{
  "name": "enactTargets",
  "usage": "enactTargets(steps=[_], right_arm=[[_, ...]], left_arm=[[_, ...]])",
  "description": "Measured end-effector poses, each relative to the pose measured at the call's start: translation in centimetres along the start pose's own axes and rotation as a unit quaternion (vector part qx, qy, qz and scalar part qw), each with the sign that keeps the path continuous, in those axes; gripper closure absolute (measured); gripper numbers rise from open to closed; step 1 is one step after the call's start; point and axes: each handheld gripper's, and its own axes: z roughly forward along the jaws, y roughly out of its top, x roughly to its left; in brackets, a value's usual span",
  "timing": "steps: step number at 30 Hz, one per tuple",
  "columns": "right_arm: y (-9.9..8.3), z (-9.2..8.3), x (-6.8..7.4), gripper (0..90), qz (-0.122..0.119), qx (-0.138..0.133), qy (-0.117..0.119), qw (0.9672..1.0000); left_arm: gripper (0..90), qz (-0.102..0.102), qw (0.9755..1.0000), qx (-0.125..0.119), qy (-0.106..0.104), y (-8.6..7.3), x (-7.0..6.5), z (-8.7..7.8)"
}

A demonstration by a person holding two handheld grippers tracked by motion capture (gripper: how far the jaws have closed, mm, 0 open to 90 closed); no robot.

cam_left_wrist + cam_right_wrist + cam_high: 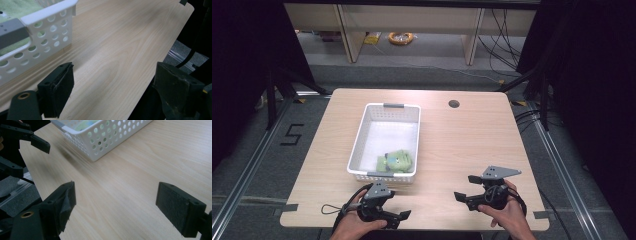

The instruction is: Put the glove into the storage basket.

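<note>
A white perforated basket stands on the wooden table, left of centre. A green soft item lies in the basket's near end. My left gripper rests at the table's front edge just below the basket, open, jaws pointing right with nothing between them. My right gripper sits at the front right, open and empty, jaws pointing left. In the left gripper view the gripper hangs over bare wood, with the basket at upper left. In the right gripper view the gripper faces the basket corner and the left gripper.
A round cable hole sits in the table's far right part. Bare wood lies between the basket and the right edge. Beyond the table are shelf legs, cables and a yellow coil on the floor. Dark curtains flank both sides.
</note>
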Motion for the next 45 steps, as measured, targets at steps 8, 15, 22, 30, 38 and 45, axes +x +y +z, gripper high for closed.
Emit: enactTargets(steps=[8,15,22,30,38,45], right_arm=[[-1.4,-0.3,0.5,17.3,0.022,0.001,0.007,0.9997],[-3.1,-0.2,1.5,17.1,0.009,0.011,-0.004,0.9999],[-4.2,-0.2,2.2,16.9,-0.009,0.018,-0.006,0.9998],[-5.4,-0.5,2.1,16.9,-0.006,0.025,-0.006,0.9996],[-5.5,-0.2,2.0,16.9,-0.011,0.035,0.005,0.9993],[-5.6,0.0,2.0,17.0,-0.015,0.032,-0.001,0.9994]], left_arm=[[15.7,0.003,1.0,0.0,0.006,-0.8,0.1,0.0],[15.7,0.003,0.9999,0.007,0.008,-2.0,-0.1,0.3],[15.7,0.02,0.9996,0.012,0.013,-2.7,-0.2,0.3],[15.7,0.009,0.9996,0.012,0.024,-3.4,0.1,0.2],[15.7,0.019,0.9993,0.02,0.024,-3.5,0.3,0.3],[15.7,0.019,0.9994,0.019,0.023,-3.5,0.3,0.4]])
